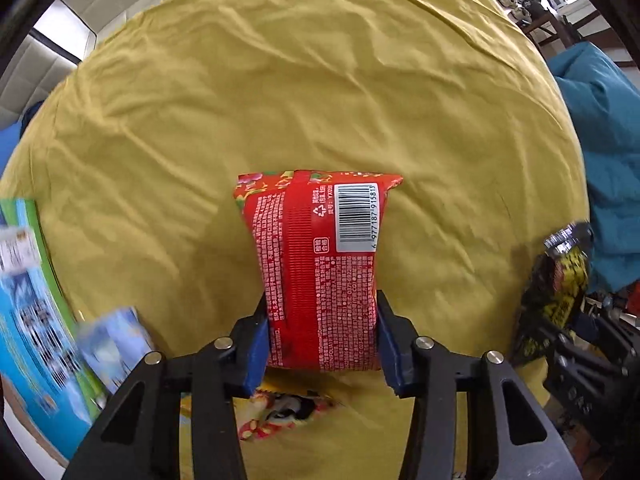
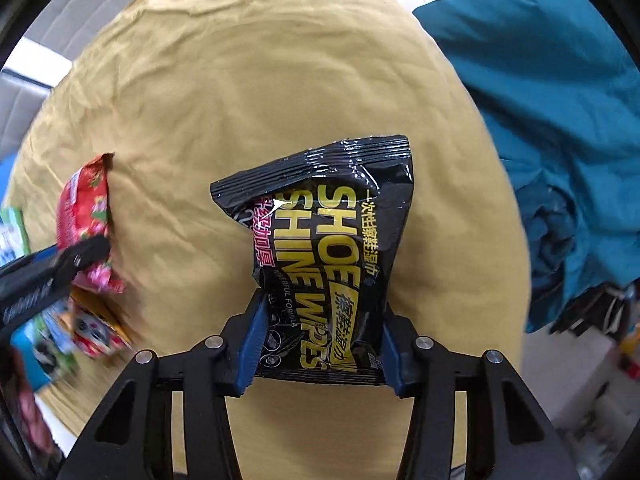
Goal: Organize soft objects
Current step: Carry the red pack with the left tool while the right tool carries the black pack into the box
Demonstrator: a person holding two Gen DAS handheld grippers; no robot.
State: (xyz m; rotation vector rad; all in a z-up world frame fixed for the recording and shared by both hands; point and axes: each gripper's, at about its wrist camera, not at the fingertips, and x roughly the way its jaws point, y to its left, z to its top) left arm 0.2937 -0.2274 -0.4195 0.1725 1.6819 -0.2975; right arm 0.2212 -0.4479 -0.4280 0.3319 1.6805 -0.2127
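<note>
My left gripper (image 1: pixel 322 344) is shut on a red soft pack (image 1: pixel 320 256) with a barcode, held above a yellow cloth (image 1: pixel 280 92). My right gripper (image 2: pixel 320 344) is shut on a black shoe shine wipes pack (image 2: pixel 328 248), also above the yellow cloth (image 2: pixel 248 92). The red pack (image 2: pixel 86 224) and the left gripper's fingers (image 2: pixel 68 264) show at the left of the right wrist view. The black pack (image 1: pixel 560 280) shows at the right edge of the left wrist view.
A teal cloth (image 2: pixel 552 92) lies to the right of the yellow cloth. Blue and green packs (image 1: pixel 36 300) lie at the left. A red and yellow pack (image 1: pixel 280 412) lies below the left gripper. White panels (image 1: pixel 44 52) stand behind.
</note>
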